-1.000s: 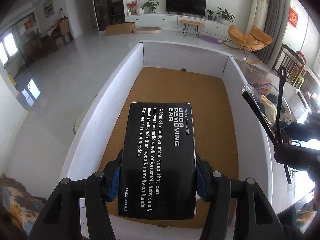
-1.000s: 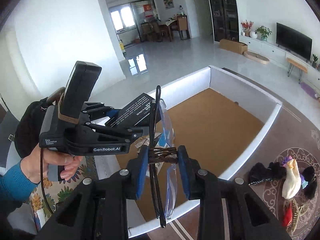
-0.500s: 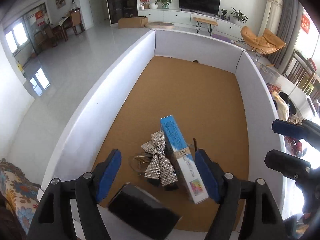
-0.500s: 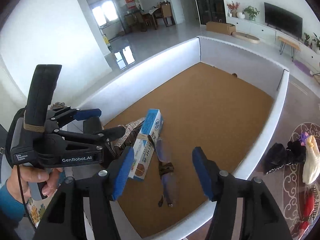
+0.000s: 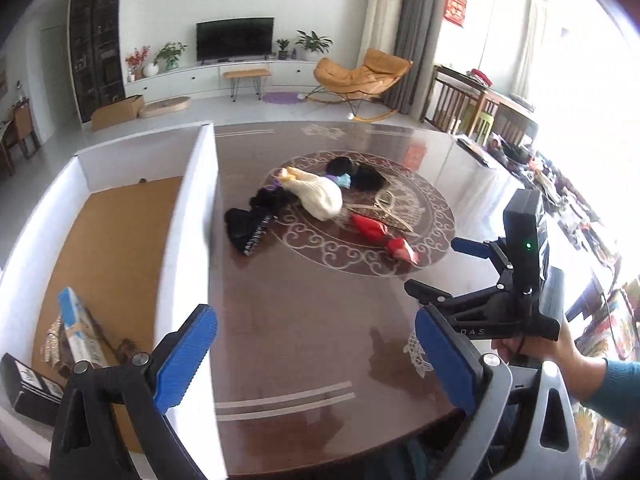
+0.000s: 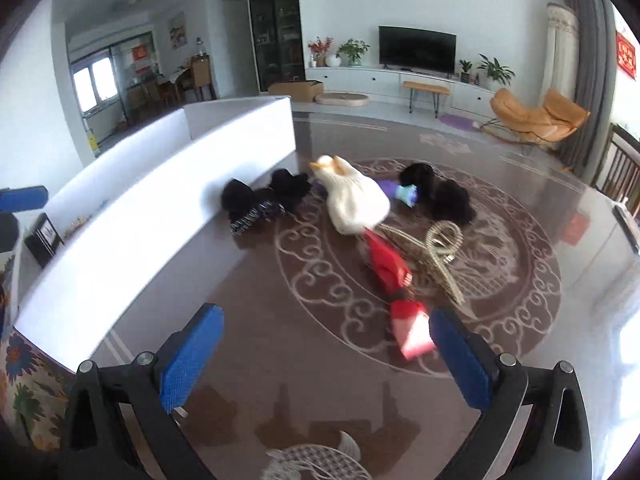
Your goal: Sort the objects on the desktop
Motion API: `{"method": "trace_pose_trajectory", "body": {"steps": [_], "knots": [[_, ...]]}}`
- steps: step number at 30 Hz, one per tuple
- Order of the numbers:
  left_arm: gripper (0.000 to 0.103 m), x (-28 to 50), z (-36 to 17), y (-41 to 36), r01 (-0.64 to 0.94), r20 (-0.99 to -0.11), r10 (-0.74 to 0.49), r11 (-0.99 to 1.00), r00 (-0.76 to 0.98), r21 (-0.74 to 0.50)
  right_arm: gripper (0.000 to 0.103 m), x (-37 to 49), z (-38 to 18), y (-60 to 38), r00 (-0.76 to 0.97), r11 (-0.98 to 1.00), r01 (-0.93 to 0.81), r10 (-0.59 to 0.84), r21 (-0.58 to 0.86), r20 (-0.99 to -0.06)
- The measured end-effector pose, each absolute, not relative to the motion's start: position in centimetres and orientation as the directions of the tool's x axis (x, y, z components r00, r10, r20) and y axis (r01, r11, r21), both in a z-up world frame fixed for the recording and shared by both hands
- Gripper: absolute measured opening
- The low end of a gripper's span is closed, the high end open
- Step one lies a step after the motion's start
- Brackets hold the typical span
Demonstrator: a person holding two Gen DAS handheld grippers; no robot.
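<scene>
My left gripper (image 5: 316,344) hangs over the dark table (image 5: 312,320), its jaws opening wide with nothing between them. To its left, the white box (image 5: 192,220) holds a black carton (image 5: 28,390), a blue carton (image 5: 80,328) and a silver bow (image 5: 52,340). My right gripper (image 6: 324,344) is also opening and grips nothing. Just ahead of its right finger lies a red clip (image 6: 390,268). Beyond it are a gold claw clip (image 6: 436,248), a white plush (image 6: 356,200) and black hair pieces (image 6: 260,200). In the left wrist view the right gripper (image 5: 444,268) is at the right.
A purple and teal trinket (image 6: 404,192) and a black fluffy piece (image 6: 440,192) lie behind the plush. The white box's wall (image 6: 160,184) runs along the table's left side. A white lace mat (image 6: 312,460) sits at the near edge. A hand (image 5: 540,344) holds the right gripper.
The left gripper has let go of the black carton and the right has let go of the glasses, both into the white box. Both have swung right, out over the table, jaws spreading.
</scene>
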State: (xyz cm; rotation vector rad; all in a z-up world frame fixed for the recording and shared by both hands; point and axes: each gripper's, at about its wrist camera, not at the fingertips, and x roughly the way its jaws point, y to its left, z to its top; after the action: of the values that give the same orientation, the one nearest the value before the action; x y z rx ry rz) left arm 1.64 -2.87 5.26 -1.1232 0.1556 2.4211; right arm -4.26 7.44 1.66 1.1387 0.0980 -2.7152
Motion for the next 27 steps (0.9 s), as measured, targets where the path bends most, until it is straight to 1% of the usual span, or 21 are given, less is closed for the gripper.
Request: {"method": "trace_pose_trajectory", "body": {"steps": [4, 7, 9, 11, 14, 20, 23, 27], "knots": [[0.101, 1.1, -0.6, 3.3, -0.477, -0.829, 0.288, -0.879, -0.48, -0.029, 0.103, -2.4, -1.1, 13.3, -0.638, -0.989, 0.139, -0.048, -0.054, -0.768], [0.101, -0.4, -4.8, 4.8, -0.421, -0.86, 0.196, -0.907, -0.471, 0.024, 0.103, -2.1, -2.2, 15.6, -0.608, -0.992, 0.113, -0.022, -0.059, -0.794], [0.103, -2.0, -6.6, 4.7, -0.39, -0.871, 0.181, -0.921, -0.458, 0.013, 0.103, -2.1, -2.7, 16.2, -0.593, -0.992, 0.114, -0.023, -0.056, -0.805], [0.103, -2.8, -6.7, 4.6, -0.382, -0.855, 0.189, -0.924, -0.484, 0.012, 0.103, -2.6, -3.4, 16.2, -0.581, -0.992, 0.118, -0.031, -0.046, -0.813], [0.103, -4.4, -6.8, 4.7, -0.377, -0.861, 0.184, -0.926, -0.474, 0.009, 0.103, -3.2, -3.7, 16.2, -0.587, -0.994, 0.106, -0.055, -0.009, -0.808], [0.103, -8.1, -7.1, 4.9, -0.376, -0.864, 0.182, -0.927, -0.469, 0.009, 0.103, -3.5, -3.6, 15.7, -0.583, -0.996, 0.092, -0.045, -0.01, -0.811], [0.103, -9.8, -7.1, 5.1, -0.366, -0.852, 0.184, -0.93, -0.49, 0.009, 0.103, -3.5, -3.6, 15.7, -0.583, -0.996, 0.092, -0.046, -0.01, -0.811], [0.103, -10.5, -7.2, 4.8, -0.355, -0.811, 0.203, -0.935, -0.548, 0.006, 0.103, -3.5, -3.5, 15.7, -0.582, -0.996, 0.091, -0.045, -0.01, -0.812]]}}
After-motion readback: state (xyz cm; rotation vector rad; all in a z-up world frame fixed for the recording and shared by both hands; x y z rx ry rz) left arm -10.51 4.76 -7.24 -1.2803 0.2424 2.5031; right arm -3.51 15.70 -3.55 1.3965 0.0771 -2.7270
